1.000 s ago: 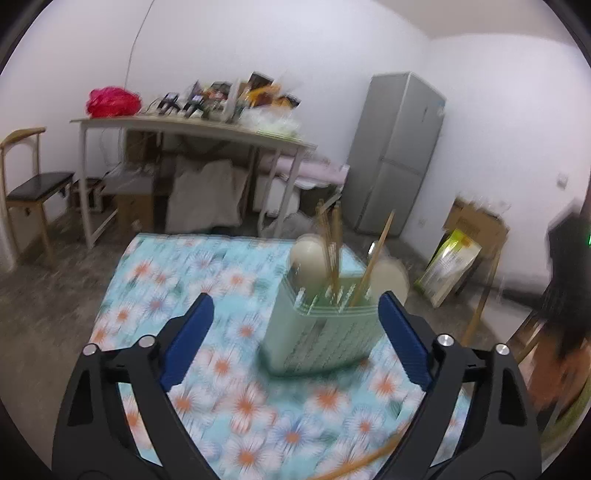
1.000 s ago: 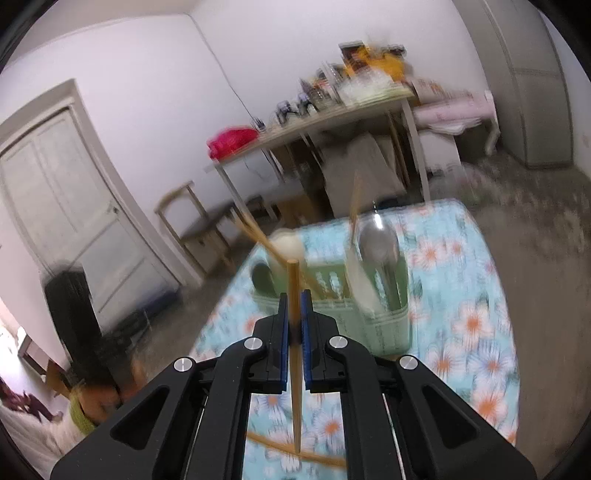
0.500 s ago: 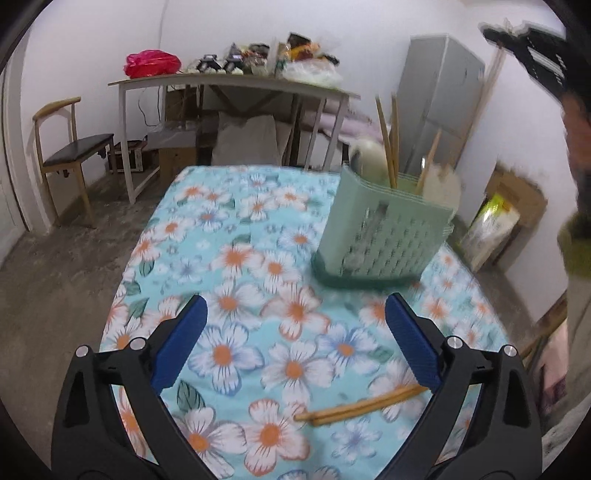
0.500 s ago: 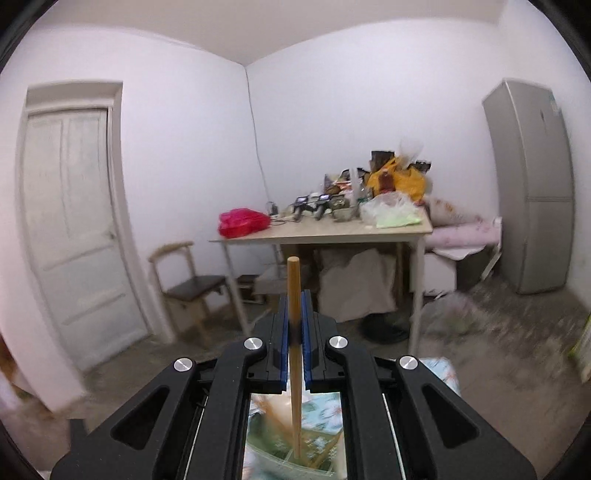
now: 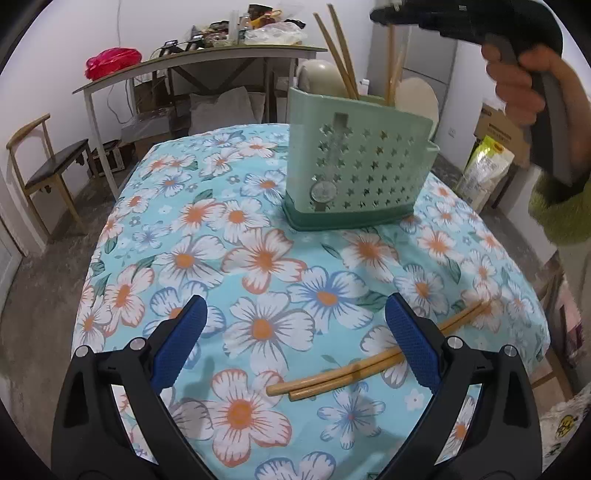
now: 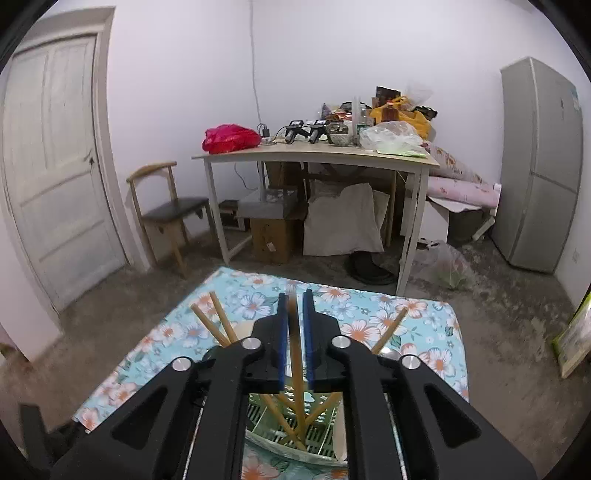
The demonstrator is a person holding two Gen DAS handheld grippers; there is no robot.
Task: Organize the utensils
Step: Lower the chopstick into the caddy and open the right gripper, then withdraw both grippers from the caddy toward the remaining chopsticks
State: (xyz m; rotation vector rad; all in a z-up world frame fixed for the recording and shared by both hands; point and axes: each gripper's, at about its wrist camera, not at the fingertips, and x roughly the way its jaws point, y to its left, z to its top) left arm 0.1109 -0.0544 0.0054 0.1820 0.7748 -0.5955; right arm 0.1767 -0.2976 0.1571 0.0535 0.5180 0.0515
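A green perforated utensil holder (image 5: 358,162) stands on the flowered tablecloth (image 5: 236,236) with several chopsticks (image 5: 338,51) and pale spoons in it. Two wooden chopsticks (image 5: 354,371) lie side by side on the cloth; my open left gripper (image 5: 295,306) hovers just above and before them, its right finger (image 5: 410,343) over their middle. My right gripper (image 6: 294,299) hangs over the holder (image 6: 280,432). Its jaws are opening, and a chopstick (image 6: 296,362) stands loose between the pads with its tip down in the holder. In the left wrist view a hand (image 5: 524,85) holds that gripper (image 5: 443,18) above the holder.
The cloth drops off at its left edge (image 5: 92,266) and far edge (image 6: 332,280). Behind it stand a cluttered white table (image 6: 317,157), a wooden chair (image 6: 166,210), a door (image 6: 55,155) and a grey fridge (image 6: 539,166). Boxes and a bag (image 5: 487,162) sit at right.
My left gripper sank toward the cloth and the two lying chopsticks. My right gripper swung over the holder; its jaws parted from the chopstick, which has slid down between them.
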